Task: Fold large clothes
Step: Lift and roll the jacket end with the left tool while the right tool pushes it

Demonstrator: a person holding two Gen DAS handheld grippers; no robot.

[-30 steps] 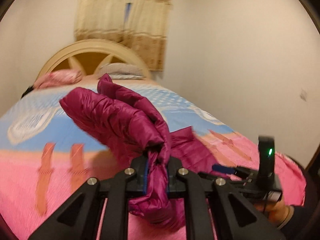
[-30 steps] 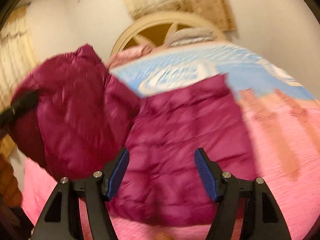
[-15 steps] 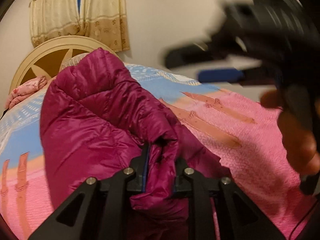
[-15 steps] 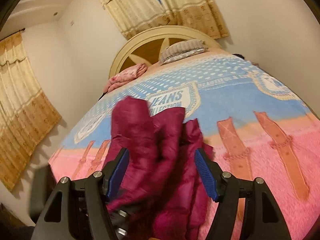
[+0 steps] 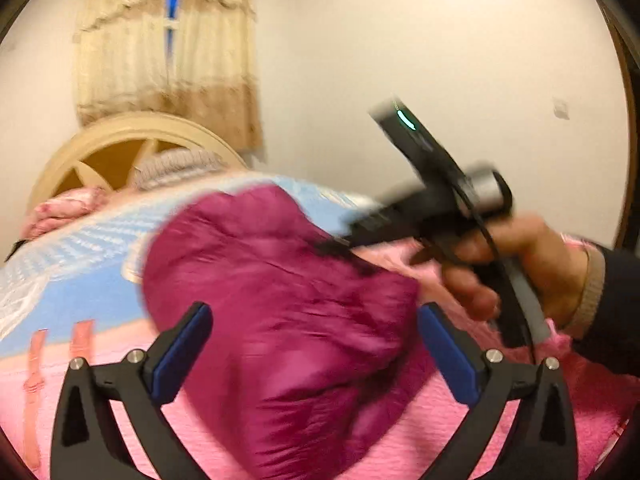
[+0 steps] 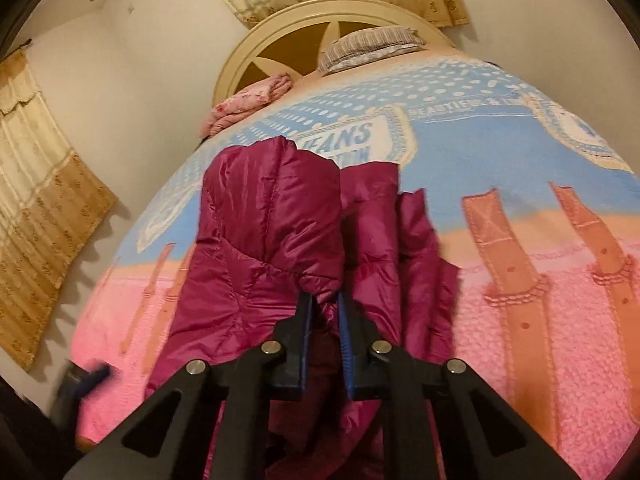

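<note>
A magenta puffer jacket (image 5: pixel 280 320) lies bunched on the bed. My left gripper (image 5: pixel 316 354) is opening wide. The jacket's bulk sits between its blue pads (image 5: pixel 184 352), which do not press on it. My right gripper (image 6: pixel 325 320) is closing, and a fold of the jacket (image 6: pixel 272 220) is pinched between its narrow jaws. In the left wrist view the right gripper (image 5: pixel 340 246) comes in blurred from the right, held by a hand (image 5: pixel 520 264), with its tips at the jacket's top edge. A blurred blue pad of the left gripper (image 6: pixel 90 374) shows at the lower left of the right wrist view.
The bed carries a pink and blue blanket (image 6: pixel 520 160) printed with belt shapes. At its head are a cream headboard (image 6: pixel 280 24), a striped pillow (image 6: pixel 368 46) and a folded pink cloth (image 6: pixel 248 100). Curtains (image 5: pixel 168 60) hang behind, with a white wall to the right.
My left gripper let go of the jacket fold and swung its jaws wide apart. My right gripper, open before, closed on a fold of the jacket. The jacket sank onto the bed.
</note>
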